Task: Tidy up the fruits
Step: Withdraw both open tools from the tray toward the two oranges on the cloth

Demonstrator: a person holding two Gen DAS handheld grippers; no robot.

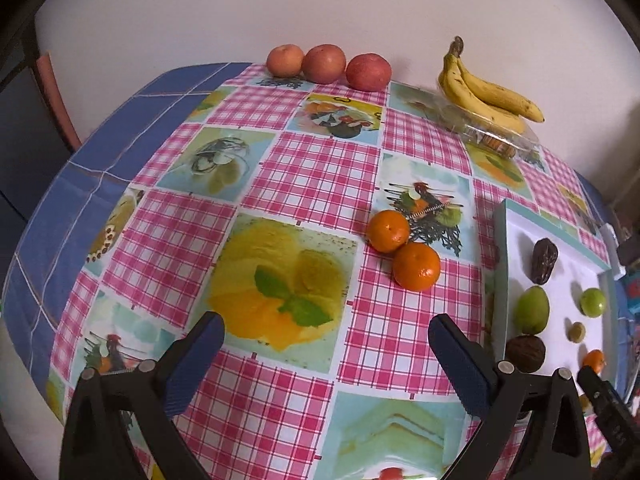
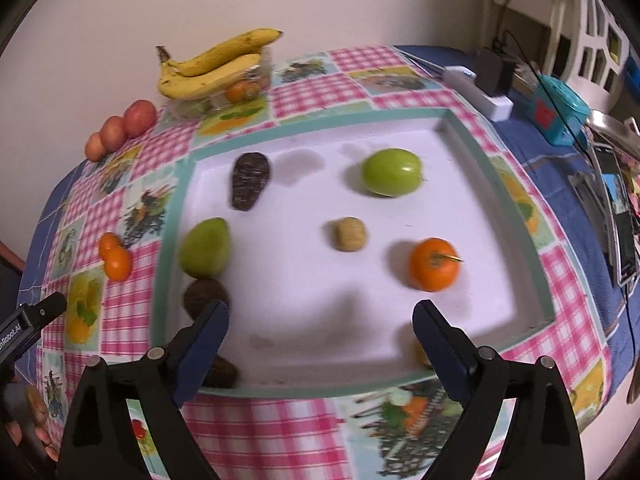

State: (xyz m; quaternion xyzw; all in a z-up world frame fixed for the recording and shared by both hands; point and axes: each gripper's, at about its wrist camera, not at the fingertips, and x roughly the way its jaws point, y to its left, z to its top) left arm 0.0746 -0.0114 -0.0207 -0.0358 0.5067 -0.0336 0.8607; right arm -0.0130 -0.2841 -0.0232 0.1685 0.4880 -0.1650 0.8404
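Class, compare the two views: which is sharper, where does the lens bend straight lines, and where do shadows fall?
Left wrist view: sharp; the tablecloth checks bow outward. Right wrist view: slightly blurred, noticeably on the date; the tray rim curves; soft shadows lie left of the orange and green apple.

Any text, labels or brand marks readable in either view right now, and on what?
"nRobot.AI", cut off at the frame edge: on the left gripper's black body.
Embossed marks on the right gripper's body: too blurred to read.
Tablecloth: pictures only, no legible words.
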